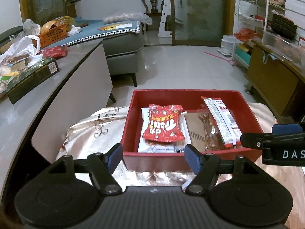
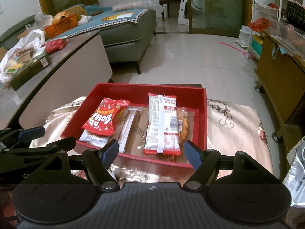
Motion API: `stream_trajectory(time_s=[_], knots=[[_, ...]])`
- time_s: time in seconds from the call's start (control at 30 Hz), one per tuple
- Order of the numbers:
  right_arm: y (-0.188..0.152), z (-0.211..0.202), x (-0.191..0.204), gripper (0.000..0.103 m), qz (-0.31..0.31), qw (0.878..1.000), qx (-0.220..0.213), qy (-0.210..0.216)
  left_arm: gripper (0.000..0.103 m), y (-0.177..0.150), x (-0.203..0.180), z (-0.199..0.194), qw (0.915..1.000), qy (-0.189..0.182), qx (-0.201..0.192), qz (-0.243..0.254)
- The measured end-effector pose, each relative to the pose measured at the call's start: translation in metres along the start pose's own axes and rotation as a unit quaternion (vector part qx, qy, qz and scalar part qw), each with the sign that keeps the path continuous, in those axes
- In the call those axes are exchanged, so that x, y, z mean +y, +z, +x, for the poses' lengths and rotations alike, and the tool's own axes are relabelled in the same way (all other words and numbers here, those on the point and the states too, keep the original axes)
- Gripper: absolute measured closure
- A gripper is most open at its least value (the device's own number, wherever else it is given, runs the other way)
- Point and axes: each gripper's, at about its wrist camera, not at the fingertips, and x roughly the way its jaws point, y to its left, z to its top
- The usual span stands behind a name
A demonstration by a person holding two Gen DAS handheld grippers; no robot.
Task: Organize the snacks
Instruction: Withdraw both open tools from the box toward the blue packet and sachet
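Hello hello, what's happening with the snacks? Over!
Both tools open, left, right, holding nothing. Red bag and other packets in red box. Nothing in the way.

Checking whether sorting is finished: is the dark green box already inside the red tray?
No. The dark green box lies on the grey table to the left, apart from the red tray, which holds only snack packets.

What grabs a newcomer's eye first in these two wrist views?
The red box on the floral cloth, dead centre, holding snack packs: a red bag on the left, a long white-and-red pack on the right. Both hand-held grippers, left and right, sit open and empty at its near edge. Off to the left, a grey table carries a cluttered pile with a dark green box.
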Motion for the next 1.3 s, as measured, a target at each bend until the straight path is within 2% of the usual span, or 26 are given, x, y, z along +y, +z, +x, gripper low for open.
stream_trajectory(time_s=[0.87, 1.03, 1.3], knots=[[-0.055, -0.042, 0.004, 0.018, -0.007, 1.000, 0.025, 0.010, 0.037, -0.046, 0.002, -0.041, 0.9996, 0.001, 0.015, 0.024], [-0.064, -0.047, 0.004, 0.018, -0.011, 0.999, 0.032, 0.017, 0.037, -0.053, 0.015, -0.044, 0.9996, -0.001, 0.027, 0.010], [-0.072, -0.053, 0.002, 0.016, -0.015, 0.999, 0.042, 0.024, 0.037, -0.064, 0.048, -0.039, 0.9968, 0.002, 0.061, -0.051]])
